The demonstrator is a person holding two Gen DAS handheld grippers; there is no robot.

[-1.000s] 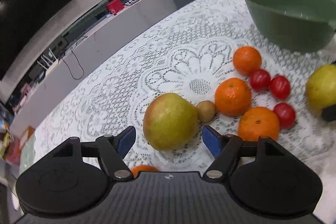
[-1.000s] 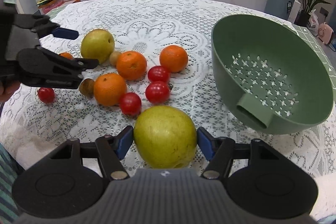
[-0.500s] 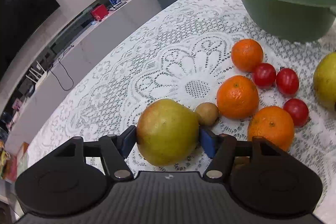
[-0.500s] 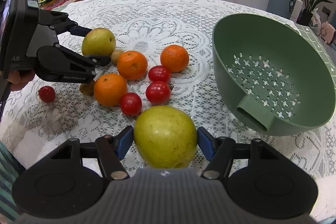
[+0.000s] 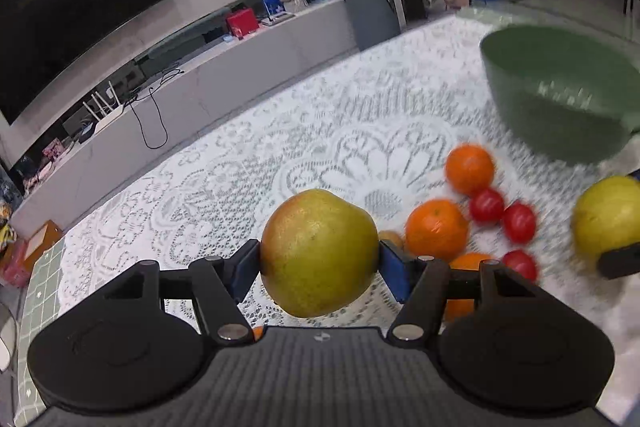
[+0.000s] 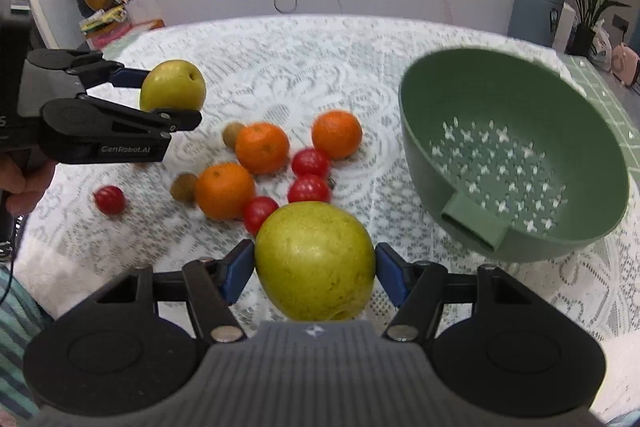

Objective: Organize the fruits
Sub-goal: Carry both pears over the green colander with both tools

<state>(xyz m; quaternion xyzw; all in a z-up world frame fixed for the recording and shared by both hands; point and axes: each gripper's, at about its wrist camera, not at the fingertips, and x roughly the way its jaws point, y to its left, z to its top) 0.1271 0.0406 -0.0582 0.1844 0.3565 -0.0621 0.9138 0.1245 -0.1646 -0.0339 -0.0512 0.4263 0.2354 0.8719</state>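
Both claws clamped on pears: left gripper (image 5: 319, 265) just closed on its pear (image 5: 319, 253), lifted off cloth; right gripper (image 6: 315, 269) gripping other pear (image 6: 315, 261). Green colander (image 6: 516, 155) ahead-right, nearer right gripper, mouth tilted toward it.

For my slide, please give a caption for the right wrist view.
Both tongs hold pears beside a green colander.

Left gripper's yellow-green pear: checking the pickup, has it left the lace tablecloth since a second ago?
Yes. The yellow-green pear rose off the white lace tablecloth, clamped in the left gripper.
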